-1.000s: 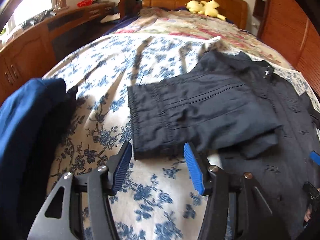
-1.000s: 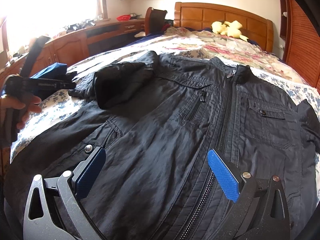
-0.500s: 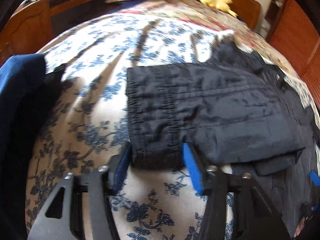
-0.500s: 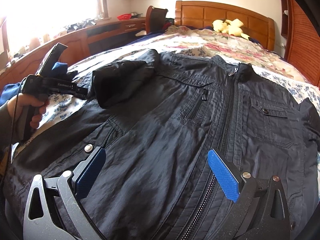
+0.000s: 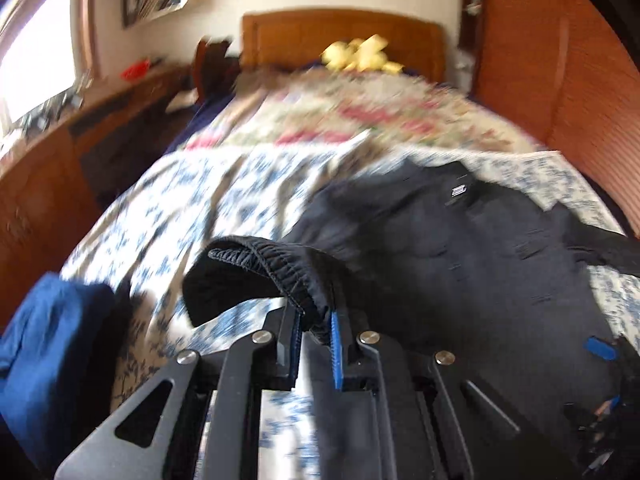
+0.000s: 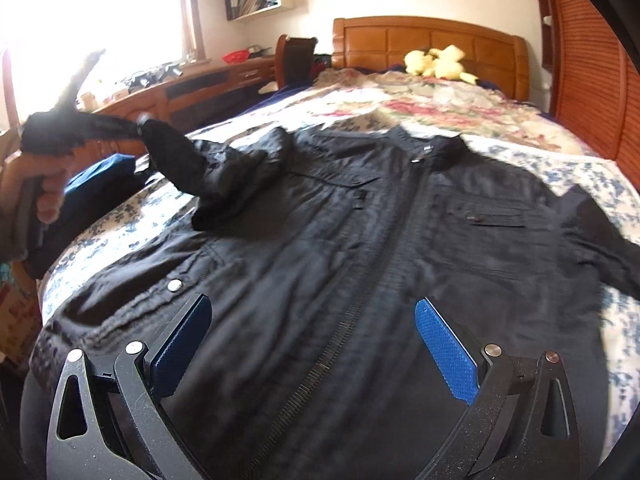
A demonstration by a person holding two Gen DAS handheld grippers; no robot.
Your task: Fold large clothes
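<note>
We saw the black jacket (image 6: 360,240) spread front-up on the bed (image 6: 592,176), zipper closed. Our left claw (image 5: 316,326) had just been closing and was clamped on the sleeve cuff (image 5: 276,264), which hung lifted above the floral bedspread. Our right claw (image 6: 312,344) stood wide apart above the jacket's lower front, gripping nothing. A blue garment (image 5: 52,336) lay at the bed's left edge.
</note>
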